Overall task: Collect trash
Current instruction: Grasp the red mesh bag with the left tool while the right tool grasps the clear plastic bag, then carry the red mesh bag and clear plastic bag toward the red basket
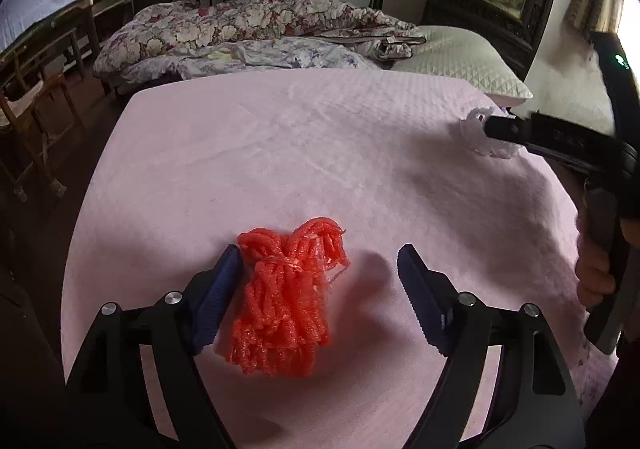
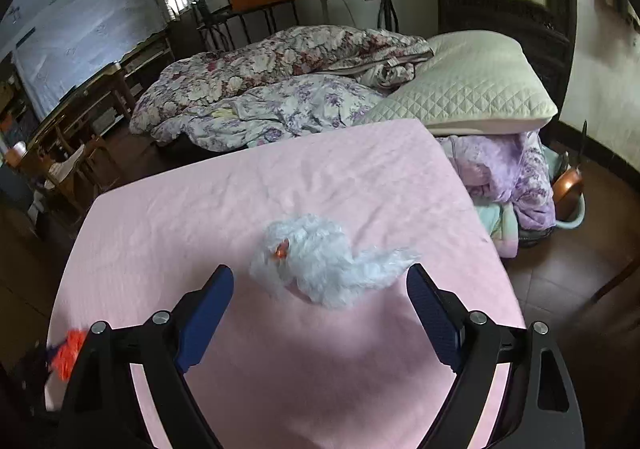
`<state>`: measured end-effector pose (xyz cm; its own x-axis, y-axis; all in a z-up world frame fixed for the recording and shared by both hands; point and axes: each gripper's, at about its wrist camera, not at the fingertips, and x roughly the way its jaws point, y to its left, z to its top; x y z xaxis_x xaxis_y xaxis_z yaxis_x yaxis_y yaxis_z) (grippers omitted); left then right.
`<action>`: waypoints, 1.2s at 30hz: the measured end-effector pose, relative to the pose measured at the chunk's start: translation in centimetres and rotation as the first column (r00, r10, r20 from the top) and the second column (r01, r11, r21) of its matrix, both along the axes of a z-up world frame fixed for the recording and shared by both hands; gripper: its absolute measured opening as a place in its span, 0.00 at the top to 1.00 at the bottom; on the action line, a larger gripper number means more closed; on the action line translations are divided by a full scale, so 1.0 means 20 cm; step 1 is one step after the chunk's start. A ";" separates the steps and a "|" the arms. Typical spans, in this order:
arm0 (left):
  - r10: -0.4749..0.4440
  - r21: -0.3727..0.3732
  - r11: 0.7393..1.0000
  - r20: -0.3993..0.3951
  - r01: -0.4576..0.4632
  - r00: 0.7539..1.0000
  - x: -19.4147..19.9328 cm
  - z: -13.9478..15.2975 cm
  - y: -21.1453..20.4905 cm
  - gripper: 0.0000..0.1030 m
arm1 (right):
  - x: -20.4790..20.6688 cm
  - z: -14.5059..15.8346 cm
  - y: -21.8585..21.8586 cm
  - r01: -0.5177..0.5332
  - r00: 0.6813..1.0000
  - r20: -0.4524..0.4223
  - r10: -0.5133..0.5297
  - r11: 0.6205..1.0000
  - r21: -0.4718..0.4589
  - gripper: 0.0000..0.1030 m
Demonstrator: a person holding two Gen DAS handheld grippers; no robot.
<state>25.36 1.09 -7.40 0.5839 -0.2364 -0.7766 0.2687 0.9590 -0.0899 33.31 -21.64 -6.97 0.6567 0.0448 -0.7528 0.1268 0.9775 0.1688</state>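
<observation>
Left gripper [image 1: 320, 281]: jaws stand wide; the left pad touches the bundle's side, the right pad is apart from it.
Red net bundle [image 1: 286, 301]: it lies on the pink cover [image 1: 280, 153], between the left jaws.
Right gripper [image 2: 320, 301]: jaws wide, holding nothing.
White fluffy wad [image 2: 320, 261]: it lies on the pink cover, just ahead of the right jaws, between their tips.
Hand [image 1: 596, 273]: it grips the right tool's handle.

left cam: on my left tongs, angled down, close over pink bedcover [image 1: 280, 137] | right cam: same tilt, nearer its right edge | shared: bedcover, floral quilt [image 2: 280, 57], pillow [image 2: 472, 89]
</observation>
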 end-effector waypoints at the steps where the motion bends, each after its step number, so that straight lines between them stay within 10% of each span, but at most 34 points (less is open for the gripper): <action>1: 0.005 -0.001 1.000 0.000 -0.005 1.000 0.00 0.00 0.00 0.24 | 0.02 -0.01 0.00 0.003 1.000 -0.001 -0.003 1.000 -0.006 0.16; 9: 0.030 0.018 0.999 -0.008 -0.030 1.000 0.01 -0.01 0.01 0.13 | 0.12 -0.08 0.01 0.035 0.999 -0.038 -0.036 0.999 -0.038 0.25; 15: 0.091 0.058 0.994 -0.006 -0.091 0.996 0.02 -0.02 0.02 0.16 | 0.12 -0.08 0.01 0.048 0.998 -0.032 -0.051 0.997 -0.068 0.72; 26: 0.153 -0.023 0.988 0.014 -0.153 0.988 0.00 0.02 0.11 0.62 | -0.05 -0.08 -0.03 0.027 0.999 -0.019 -0.028 1.000 -0.014 0.76; 36: 0.180 -0.132 0.975 0.020 -0.176 0.983 -0.07 0.04 0.19 0.67 | -0.40 -0.07 0.00 -0.021 1.000 -0.004 0.021 0.999 -0.040 0.76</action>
